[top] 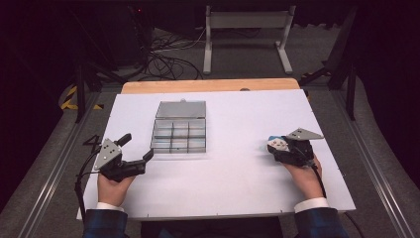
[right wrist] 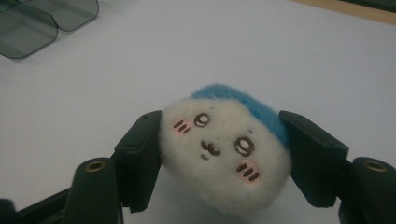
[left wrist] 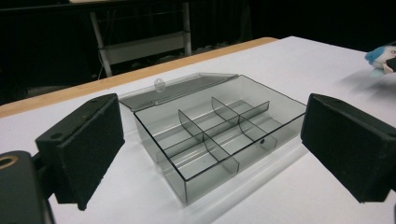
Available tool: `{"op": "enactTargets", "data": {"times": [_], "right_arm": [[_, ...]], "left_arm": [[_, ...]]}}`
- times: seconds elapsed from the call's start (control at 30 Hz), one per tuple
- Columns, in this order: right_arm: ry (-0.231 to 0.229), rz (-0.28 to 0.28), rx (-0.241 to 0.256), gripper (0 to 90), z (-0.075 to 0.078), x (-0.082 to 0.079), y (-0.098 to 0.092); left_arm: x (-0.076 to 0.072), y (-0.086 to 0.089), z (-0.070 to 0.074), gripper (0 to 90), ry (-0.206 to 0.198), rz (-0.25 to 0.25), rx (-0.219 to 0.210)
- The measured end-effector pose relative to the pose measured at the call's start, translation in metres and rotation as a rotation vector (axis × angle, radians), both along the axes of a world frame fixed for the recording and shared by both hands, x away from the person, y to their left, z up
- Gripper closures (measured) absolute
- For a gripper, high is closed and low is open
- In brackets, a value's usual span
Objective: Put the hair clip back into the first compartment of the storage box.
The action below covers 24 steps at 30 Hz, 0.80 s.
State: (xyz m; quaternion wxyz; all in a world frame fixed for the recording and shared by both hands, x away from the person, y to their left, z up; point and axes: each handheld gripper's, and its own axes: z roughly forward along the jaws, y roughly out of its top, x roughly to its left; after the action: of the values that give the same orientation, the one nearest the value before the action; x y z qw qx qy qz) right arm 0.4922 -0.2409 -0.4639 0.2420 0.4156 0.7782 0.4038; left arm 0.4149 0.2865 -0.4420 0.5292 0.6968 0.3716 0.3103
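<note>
Left gripper [top: 136, 147]: held in the left hand [top: 113, 187] at the table's near left, close to the left edge of the white table top [top: 237, 188]. Jaws spread wide, nothing between them. They point up and to the right toward the box. In the left gripper view the two black pads [left wrist: 84, 144] frame the box, well apart from its walls, with bare table showing between pads and box.

Clear box [top: 179, 135]: left of centre on the table, lid [top: 181, 109] swung fully open and lying flat behind it toward the far edge. Smoky plastic, dividers making a grid of small compartments, all bare as far as the left gripper view shows. Box sits just beyond and to the right of the left jaws, not touching them.

Middle to right: open white surface between box and right gripper, wide and free. A wooden strip [top: 208, 86] runs along the far edge.

Right gripper [top: 274, 144]: held in the right hand [top: 303, 176], near right side, some room left to the right edge. Jaws clamped on a small plush toy [right wrist: 224, 151], one pad on each side. Toy is white with a blue top and a stitched face with pink cheeks; in the right gripper view it sits at or just above the table, contact not certain. Box corner shows at that view's upper left, well apart.
</note>
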Motion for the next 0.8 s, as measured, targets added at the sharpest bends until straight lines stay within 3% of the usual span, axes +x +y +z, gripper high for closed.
{"op": "enactTargets", "data": {"times": [0.17,0.33,0.4,0.8], "right_arm": [[-0.021,-0.003,0.037,34.7,0.005,-0.002,0.003],[-0.044,0.008,0.043,34.8,0.012,-0.004,0.01],[-0.054,0.017,0.072,34.8,0.018,-0.006,0.015],[-0.093,0.079,0.093,34.8,0.033,-0.012,0.043]], "left_arm": [[0.0,0.002,0.0,6.5,0.003,0.002,-0.009],[-0.001,0.002,0.0,6.5,-0.001,0.002,-0.014],[-0.001,0.003,0.0,6.6,0.001,0.002,-0.014],[0.001,0.004,-0.001,6.6,0.018,-0.007,-0.021]]}}
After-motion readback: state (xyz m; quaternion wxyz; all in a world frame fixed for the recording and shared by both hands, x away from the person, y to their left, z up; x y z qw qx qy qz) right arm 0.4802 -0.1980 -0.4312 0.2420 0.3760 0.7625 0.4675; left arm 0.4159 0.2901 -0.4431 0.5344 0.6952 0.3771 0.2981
